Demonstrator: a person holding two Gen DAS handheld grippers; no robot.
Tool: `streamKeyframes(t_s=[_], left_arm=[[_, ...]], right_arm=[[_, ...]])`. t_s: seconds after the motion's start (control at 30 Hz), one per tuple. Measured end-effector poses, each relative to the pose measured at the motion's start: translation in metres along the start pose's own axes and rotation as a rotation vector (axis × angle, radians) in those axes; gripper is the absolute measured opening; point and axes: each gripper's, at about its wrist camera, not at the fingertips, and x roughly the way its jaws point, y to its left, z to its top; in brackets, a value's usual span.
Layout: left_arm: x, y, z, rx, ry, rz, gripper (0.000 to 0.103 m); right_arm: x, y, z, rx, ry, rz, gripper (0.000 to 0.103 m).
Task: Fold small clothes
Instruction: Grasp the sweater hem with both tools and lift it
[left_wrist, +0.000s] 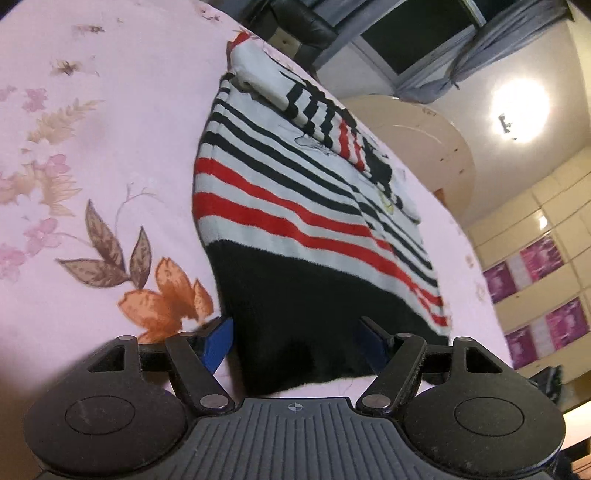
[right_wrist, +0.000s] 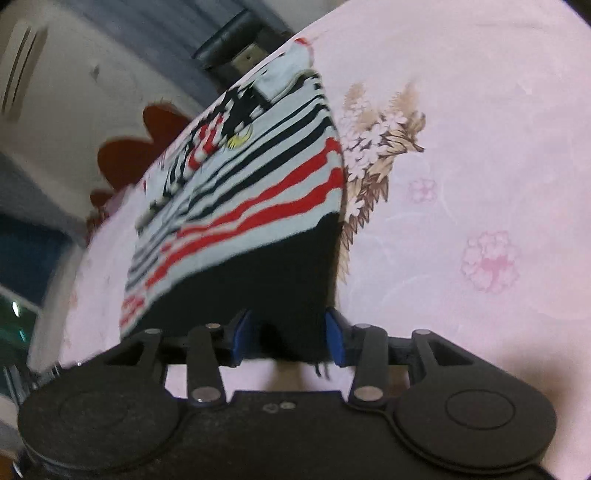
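On the pink floral bedsheet a small striped garment is lying spread out, white with thin black stripes and broader red ones, ending in a wide black hem band at the near edge. A folded part with a printed black-and-red picture is resting on its far end. From the left wrist view, the left gripper is sitting at the near hem, its blue fingers standing wide apart on either side of the black band. The cloth is bulging up between them, but the pads are not visibly pressing on it, so the jaws are looking open around the hem rather than clamped. From the right wrist view, which is blurred, the right gripper is at another stretch of the same black hem, near the garment's corner. Its blue fingers are standing closer together than the left pair, with the black fabric between them; whether the pads are actually pinching the cloth I cannot tell from the blur and shadow. A few loose threads are hanging at the hem beside the right-hand finger. Beyond the bed, a dark window with grey curtains and a glowing ceiling lamp are showing.
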Motion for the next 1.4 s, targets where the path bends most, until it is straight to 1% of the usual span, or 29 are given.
streamKeyframes(t_s=[0.07,0.1,0.13,0.2,0.23,0.27,0.33,0.4,0.47,0.5,0.53,0.57,0.6,0.63,0.67,0.7,0.73,0.8,0.83,0.87,0.9,0.93,0.97,1.03,1.07,1.13,1.23,1.3,1.4], left_arm=[[0.005,0.009,0.005,-0.054,-0.005,-0.043,0.065],[0.010,0.012,0.009,-0.079,0.000,-0.051,0.052],[0.015,0.017,0.012,-0.104,0.007,-0.060,0.046],[0.024,0.031,0.016,-0.197,0.025,-0.129,0.045],[0.029,0.033,0.017,-0.216,0.037,-0.146,0.044],[0.033,0.031,0.019,-0.211,0.047,-0.146,0.043],[0.040,0.019,0.022,-0.145,0.069,-0.130,0.043],[0.044,0.010,0.019,-0.109,0.071,-0.120,0.043],[0.044,0.005,0.016,-0.087,0.056,-0.110,0.043],[0.044,0.003,0.014,-0.078,0.045,-0.097,0.035],[0.044,0.003,0.013,-0.067,0.037,-0.078,0.025],[0.044,0.004,0.012,-0.058,0.030,-0.055,0.018],[0.040,0.008,0.010,-0.061,0.024,-0.041,0.012],[0.039,0.010,0.009,-0.073,0.012,-0.048,0.009],[0.035,0.011,0.009,-0.064,-0.006,-0.034,0.008],[0.030,0.004,0.009,-0.026,-0.031,-0.005,0.008],[0.021,-0.004,0.008,0.004,-0.060,-0.009,0.008],[0.002,-0.013,0.008,0.029,-0.118,-0.047,0.008],[-0.006,-0.017,0.007,0.044,-0.137,-0.046,0.007],[-0.009,-0.018,0.007,0.054,-0.145,-0.027,0.007],[-0.006,-0.016,0.006,0.060,-0.131,0.010,0.008],[0.003,-0.011,0.005,0.062,-0.095,0.066,0.008],[0.013,-0.003,0.003,0.059,-0.060,0.110,0.008],[0.014,0.009,-0.001,-0.017,-0.093,0.062,0.007],[0.012,0.012,-0.001,-0.053,-0.103,0.046,0.007],[0.008,0.018,-0.003,-0.102,-0.131,0.005,0.007],[0.008,0.025,-0.004,-0.170,-0.148,-0.033,0.007],[0.004,0.018,-0.004,-0.174,-0.170,-0.053,0.007],[0.002,0.002,0.000,-0.161,-0.207,-0.070,0.007]], right_arm=[[0.004,-0.011,0.006,0.104,-0.020,0.049,0.041],[0.008,-0.017,0.009,0.147,-0.024,0.073,0.040],[0.012,-0.020,0.012,0.178,-0.023,0.095,0.040],[0.018,-0.023,0.015,0.212,-0.015,0.126,0.040],[0.021,-0.023,0.016,0.217,-0.008,0.135,0.040],[0.024,-0.021,0.018,0.205,-0.004,0.137,0.040],[0.028,-0.017,0.021,0.186,0.000,0.137,0.040],[0.031,-0.014,0.020,0.162,0.005,0.133,0.039],[0.030,-0.012,0.019,0.129,0.013,0.120,0.035],[0.027,-0.013,0.016,0.119,0.019,0.115,0.029],[0.024,-0.014,0.012,0.110,0.024,0.109,0.023],[0.022,-0.017,0.010,0.107,0.026,0.107,0.019],[0.021,-0.020,0.009,0.105,0.026,0.099,0.007],[0.021,-0.022,0.009,0.096,0.028,0.079,0.004],[0.021,-0.021,0.011,0.084,0.026,0.078,0.006],[0.020,-0.018,0.012,0.064,0.023,0.071,0.006],[0.016,-0.012,0.014,0.032,0.014,0.065,0.006],[0.000,-0.003,0.016,0.002,-0.026,0.103,0.006],[-0.009,0.001,0.017,-0.012,-0.054,0.130,0.006],[-0.017,0.004,0.018,-0.024,-0.076,0.147,0.006],[-0.021,0.004,0.018,-0.038,-0.089,0.147,0.006],[-0.020,0.002,0.017,-0.053,-0.086,0.123,0.006],[-0.011,-0.004,0.016,-0.060,-0.056,0.077,0.006],[0.010,-0.017,0.013,-0.045,0.024,-0.002,0.006],[0.008,-0.019,0.012,-0.016,0.007,0.029,0.006],[0.005,-0.020,0.012,0.005,-0.003,0.039,0.006],[0.001,-0.022,0.014,0.020,-0.022,0.065,0.006],[-0.002,-0.017,0.022,0.035,-0.058,0.091,0.006],[-0.009,-0.003,0.036,0.006,-0.111,0.115,0.006]])
